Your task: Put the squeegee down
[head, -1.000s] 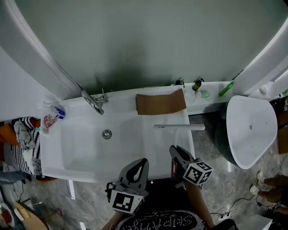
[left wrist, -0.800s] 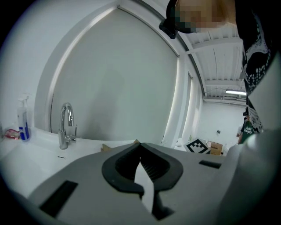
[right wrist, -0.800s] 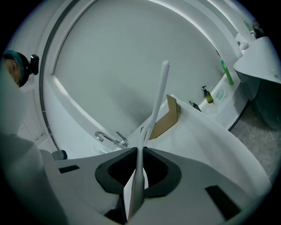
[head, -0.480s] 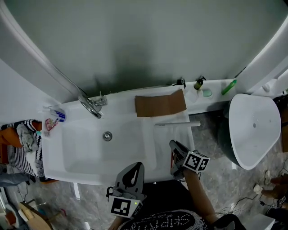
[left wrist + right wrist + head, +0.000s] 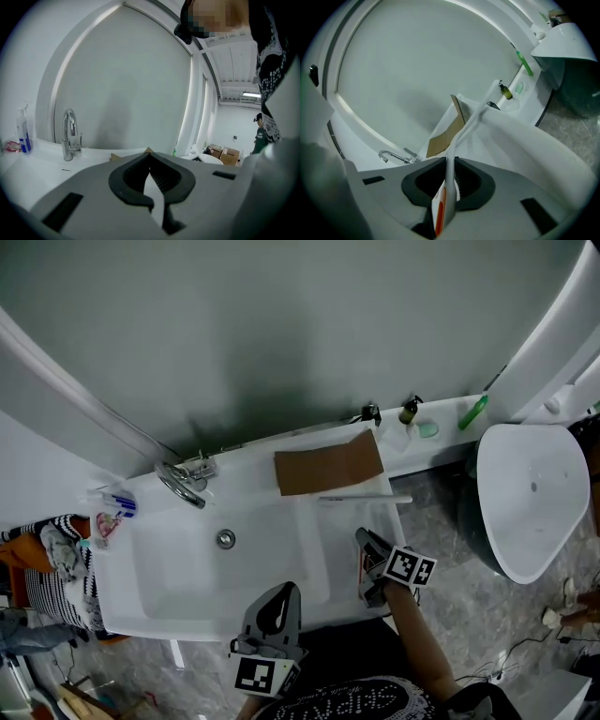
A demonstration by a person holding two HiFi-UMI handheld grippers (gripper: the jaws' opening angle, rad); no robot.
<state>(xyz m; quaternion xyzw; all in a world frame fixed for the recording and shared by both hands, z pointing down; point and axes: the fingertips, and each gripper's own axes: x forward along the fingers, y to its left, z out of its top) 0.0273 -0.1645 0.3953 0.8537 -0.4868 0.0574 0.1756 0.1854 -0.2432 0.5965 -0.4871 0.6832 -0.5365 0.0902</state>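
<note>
The squeegee point(image 5: 367, 499) is white and T-shaped, with an orange stripe on its handle point(image 5: 440, 206). Its blade lies crosswise low over the white counter point(image 5: 352, 531) right of the basin, just in front of a brown cardboard sheet point(image 5: 328, 465). My right gripper point(image 5: 364, 540) is shut on the handle's near end, at the counter's front right; its view point(image 5: 450, 161) shows the handle running away between the pads. Whether the blade rests on the counter I cannot tell. My left gripper point(image 5: 287, 589) hangs at the sink's front edge, shut with nothing in it point(image 5: 150, 157).
A chrome faucet point(image 5: 182, 481) stands at the basin's back left, with the drain point(image 5: 225, 539) in front of it. Small bottles point(image 5: 410, 412) and a green item point(image 5: 472, 412) line the back ledge at the right. A white oval fixture point(image 5: 530, 493) stands right of the sink. Toiletries point(image 5: 111, 506) lie at the left.
My right gripper has sunk toward the counter with the squeegee and rolled a little. The blade now sits closer to the cardboard. The left gripper has stayed put.
</note>
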